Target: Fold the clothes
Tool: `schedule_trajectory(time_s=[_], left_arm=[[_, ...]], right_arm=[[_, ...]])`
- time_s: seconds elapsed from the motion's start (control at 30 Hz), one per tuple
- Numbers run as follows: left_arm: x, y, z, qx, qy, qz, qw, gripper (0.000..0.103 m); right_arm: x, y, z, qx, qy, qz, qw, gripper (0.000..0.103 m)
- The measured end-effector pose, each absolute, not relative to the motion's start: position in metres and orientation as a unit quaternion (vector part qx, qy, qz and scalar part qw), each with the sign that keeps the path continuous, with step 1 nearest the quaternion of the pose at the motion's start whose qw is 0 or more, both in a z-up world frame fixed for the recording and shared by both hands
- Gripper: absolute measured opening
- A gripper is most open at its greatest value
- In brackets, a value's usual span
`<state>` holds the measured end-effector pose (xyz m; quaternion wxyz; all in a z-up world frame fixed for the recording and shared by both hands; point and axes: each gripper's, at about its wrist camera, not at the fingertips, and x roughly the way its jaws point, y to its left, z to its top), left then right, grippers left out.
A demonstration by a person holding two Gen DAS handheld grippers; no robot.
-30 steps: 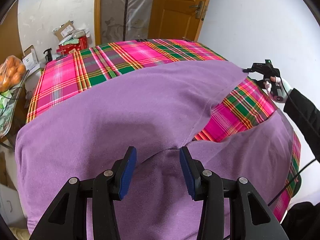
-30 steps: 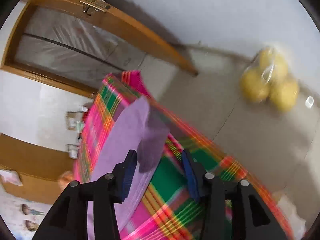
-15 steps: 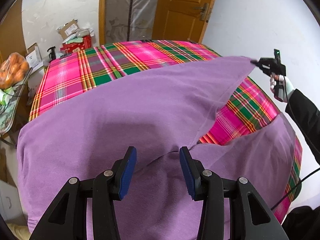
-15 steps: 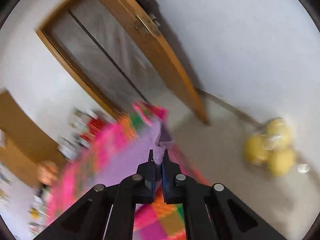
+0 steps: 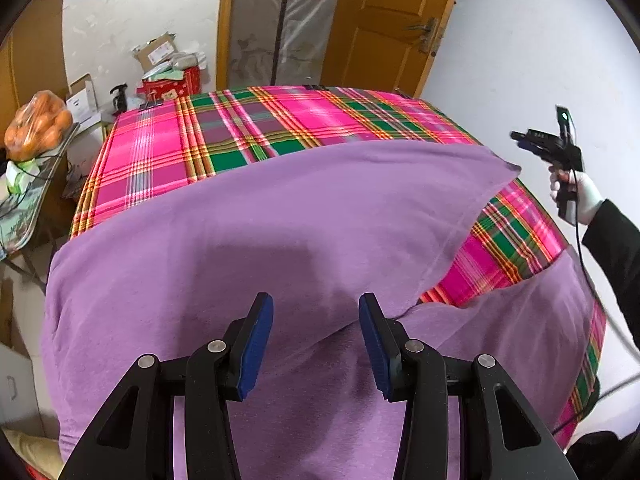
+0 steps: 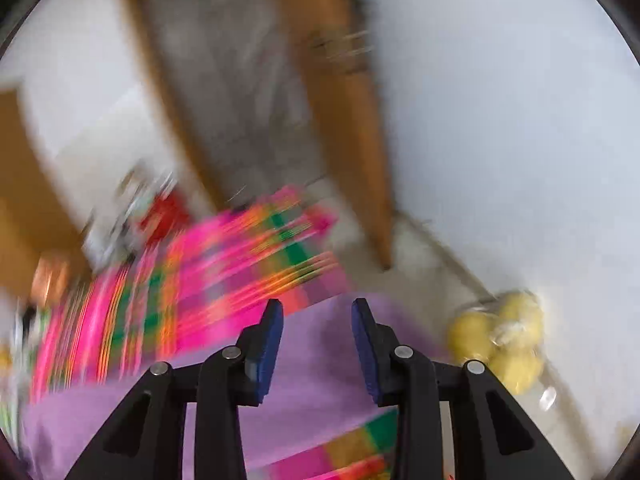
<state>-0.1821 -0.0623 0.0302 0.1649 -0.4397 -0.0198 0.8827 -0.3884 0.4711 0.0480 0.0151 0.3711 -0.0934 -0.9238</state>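
Lived-in home room, wooden door (image 5: 384, 24), plaid-covered table (image 5: 256, 128), bagged oranges (image 5: 36, 126), cardboard boxes (image 5: 154, 50)

L gripper (image 5: 316, 340) hovering over purple garment (image 5: 248, 248), jaws apart, nothing between pads. Garment lying spread on plaid cloth (image 5: 248, 136), one corner folded over twd far R edge. R gripper (image 5: 524, 140) held off table's R side in gloved hand (image 5: 576, 194), jaws opening, clear of fabric.
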Motion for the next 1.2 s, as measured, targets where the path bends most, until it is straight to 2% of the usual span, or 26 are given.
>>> schedule_trajectory(time_s=[0.1,0.23,0.43,0.47,0.53,0.57,0.73,0.87,0.97,1.03,1.1,1.2], left_arm=[[-0.183,-0.062,0.028,-0.443,-0.02,0.881,0.164,0.047],[-0.183,-0.06,0.028,-0.441,-0.016,0.882,0.167,0.047],[-0.184,-0.058,0.026,-0.441,-0.014,0.88,0.176,0.047],[-0.184,-0.058,0.026,-0.442,-0.014,0.88,0.177,0.047],[-0.185,-0.057,0.025,-0.442,-0.013,0.879,0.178,0.047],[-0.185,-0.057,0.024,-0.443,-0.014,0.879,0.179,0.047],[-0.186,-0.058,0.023,-0.445,-0.014,0.878,0.177,0.047],[-0.187,-0.061,0.022,-0.445,-0.016,0.878,0.174,0.047],[-0.186,-0.062,0.023,-0.444,-0.017,0.879,0.173,0.047],[-0.186,-0.063,0.024,-0.442,-0.015,0.88,0.173,0.047],[-0.186,-0.064,0.024,-0.441,-0.017,0.881,0.173,0.047],[-0.187,-0.066,0.024,-0.442,-0.019,0.88,0.172,0.047]], right_arm=[[-0.409,0.44,0.041,0.395,-0.027,-0.917,0.053,0.037],[-0.435,0.426,0.024,0.44,0.007,-0.894,0.082,0.037],[-0.448,0.41,0.002,0.478,0.071,-0.866,0.131,0.049],[-0.449,0.408,0.002,0.479,0.079,-0.864,0.133,0.047],[-0.449,0.404,0.003,0.48,0.083,-0.862,0.143,0.008],[-0.448,0.4,0.003,0.478,0.095,-0.862,0.142,0.003],[-0.457,0.387,0.007,0.453,0.125,-0.876,0.11,0.002],[-0.463,0.385,0.021,0.425,0.106,-0.895,0.084,0.002],[-0.468,0.391,0.023,0.425,0.081,-0.899,0.073,0.005],[-0.47,0.408,0.024,0.424,0.057,-0.903,0.041,0.011],[-0.47,0.43,0.025,0.421,0.023,-0.907,0.005,0.027],[-0.466,0.473,0.018,0.427,-0.061,-0.902,-0.027,0.038]])
